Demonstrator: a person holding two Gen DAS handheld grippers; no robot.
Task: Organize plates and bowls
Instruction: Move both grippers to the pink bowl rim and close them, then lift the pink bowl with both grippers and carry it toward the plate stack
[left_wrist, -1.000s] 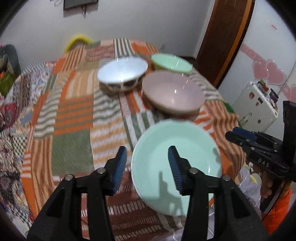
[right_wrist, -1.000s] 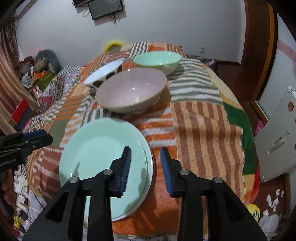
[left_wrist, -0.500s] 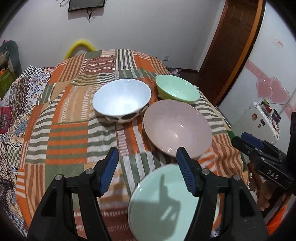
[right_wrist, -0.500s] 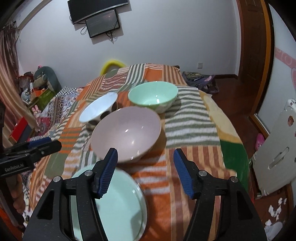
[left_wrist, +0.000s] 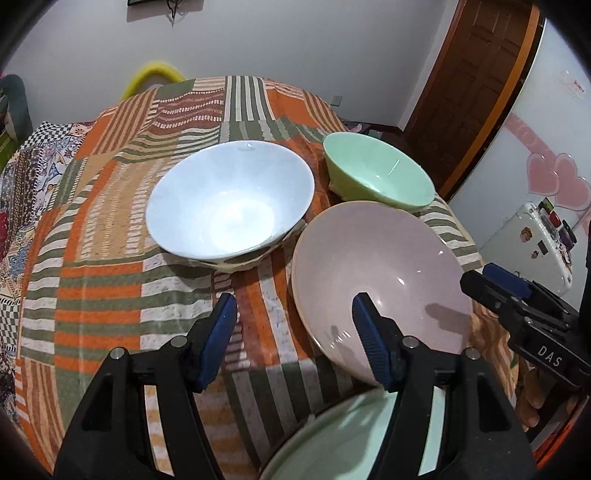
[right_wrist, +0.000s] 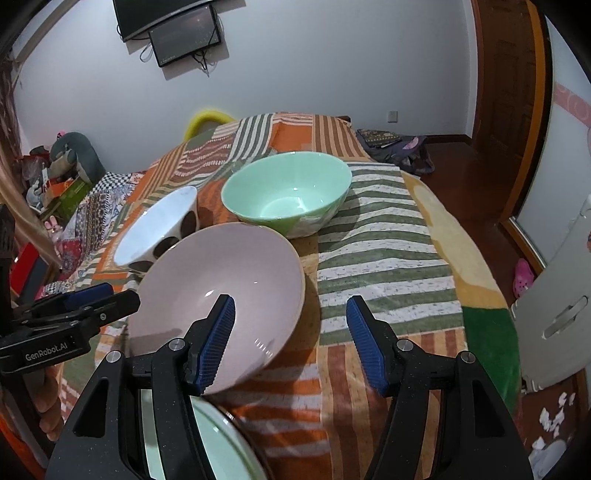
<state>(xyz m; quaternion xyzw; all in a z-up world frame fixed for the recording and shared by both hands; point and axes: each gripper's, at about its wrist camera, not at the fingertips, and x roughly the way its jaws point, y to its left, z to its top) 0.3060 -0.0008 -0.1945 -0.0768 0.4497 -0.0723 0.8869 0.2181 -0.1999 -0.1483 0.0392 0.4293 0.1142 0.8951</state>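
Observation:
A pink bowl (left_wrist: 384, 266) sits at the table's near right; it also shows in the right wrist view (right_wrist: 225, 284). A white bowl with dark spots (left_wrist: 229, 203) stands to its left (right_wrist: 159, 229). A mint green bowl (left_wrist: 376, 177) stands behind (right_wrist: 288, 192). Stacked mint green plates (left_wrist: 354, 439) lie at the near edge (right_wrist: 218, 446). My left gripper (left_wrist: 295, 339) is open and empty, its right finger over the pink bowl's near rim. My right gripper (right_wrist: 291, 339) is open and empty, its left finger over the pink bowl's right side.
The round table (left_wrist: 96, 280) wears a striped orange, green and white patchwork cloth (right_wrist: 388, 258). A white cabinet (left_wrist: 532, 251) stands to the right. A door (right_wrist: 506, 74) is behind. Clutter and toys (right_wrist: 55, 177) lie at the far left.
Both grippers have moved forward from the green plates toward the bowls. Both have opened wider. The plates now lie beneath the gripper bodies.

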